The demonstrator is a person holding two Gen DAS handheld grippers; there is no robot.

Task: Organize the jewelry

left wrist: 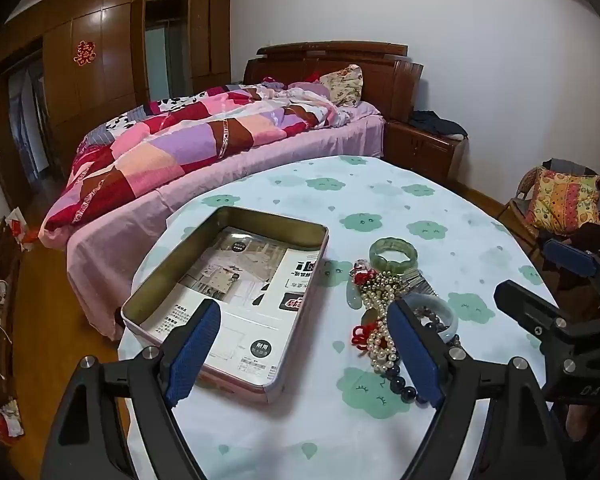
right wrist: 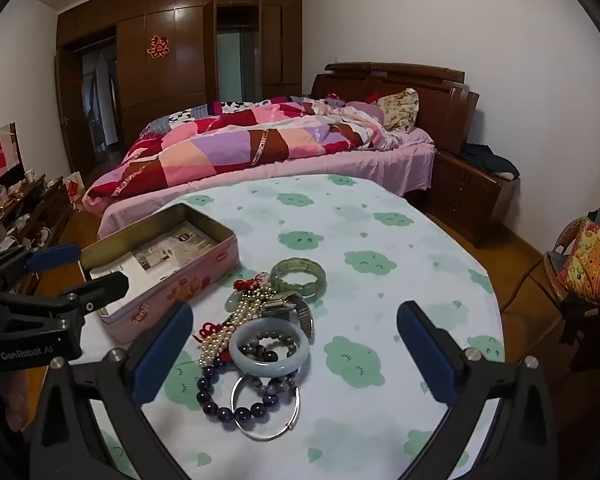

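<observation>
Dim, even indoor light with soft shadows; strong fisheye bending and black corners; slight grain, mostly sharp.

- Across the middle of my view I see a bed (right wrist: pixel 340 160) with a patchwork quilt (left wrist: pixel 188 136) and floral pillow (right wrist: pixel 400 110).
- Upper left, a brown wardrobe (right wrist: pixel 172 60) bears a red paper cutting (right wrist: pixel 158 47).
- At right, a nightstand (left wrist: pixel 424 148); far right, a patterned cushion (left wrist: pixel 560 200).
</observation>
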